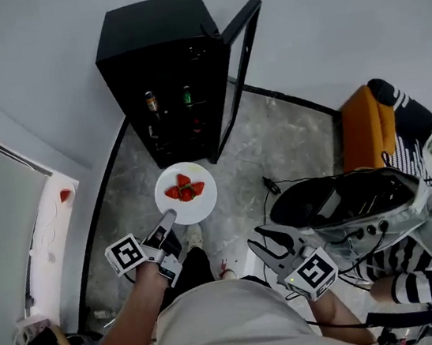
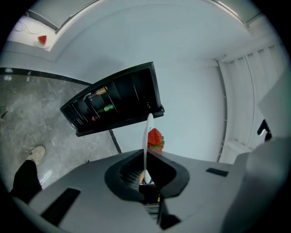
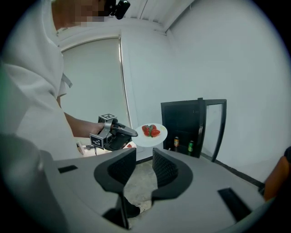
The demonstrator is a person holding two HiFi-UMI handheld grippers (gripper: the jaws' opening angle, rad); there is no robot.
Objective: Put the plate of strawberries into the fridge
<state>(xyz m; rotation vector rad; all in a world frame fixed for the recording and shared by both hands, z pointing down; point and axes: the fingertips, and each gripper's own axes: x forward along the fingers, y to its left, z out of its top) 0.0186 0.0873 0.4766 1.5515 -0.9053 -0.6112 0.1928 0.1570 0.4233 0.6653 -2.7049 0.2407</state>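
- Left claw (image 1: 166,218) pinched tight on the near rim of the white plate (image 1: 205,202). In the left gripper view the plate shows edge-on between the pads, so only a narrow strip of rim is caught.
- Plate is in the air over the floor (image 1: 275,139), just in front of the black fridge (image 1: 160,56) and not yet inside. The strawberries (image 1: 185,189) sit in a small heap mid-plate.
- Right claw (image 1: 261,244) is spread and empty. It is held low at the person's right, well apart from the plate, and gives no support under the far side.
- Risk 1: the whole plate hangs off one rim pinch. Glazed rim on hard pads could pivot or slide, probably under a jolt or a quick wrist turn, and the plate would drop to the floor.
- Risk 2: the berries are loose and rounded. If the far edge dips on the reach forward, they will likely roll off.
- Risk 3: the fridge door (image 1: 240,69) stands open to the right of the opening. A path drifting right could clip its edge.
- Risk 4: bottles (image 1: 151,103) stand on a shelf inside. The dark interior makes it hard to tell which shelf has room for a wide plate. A low or crowded slot could catch the rim or knock a bottle.
- Risk 5: cables (image 1: 275,186) lie on the floor near the feet, and a step forward could snag them and jerk the carry.
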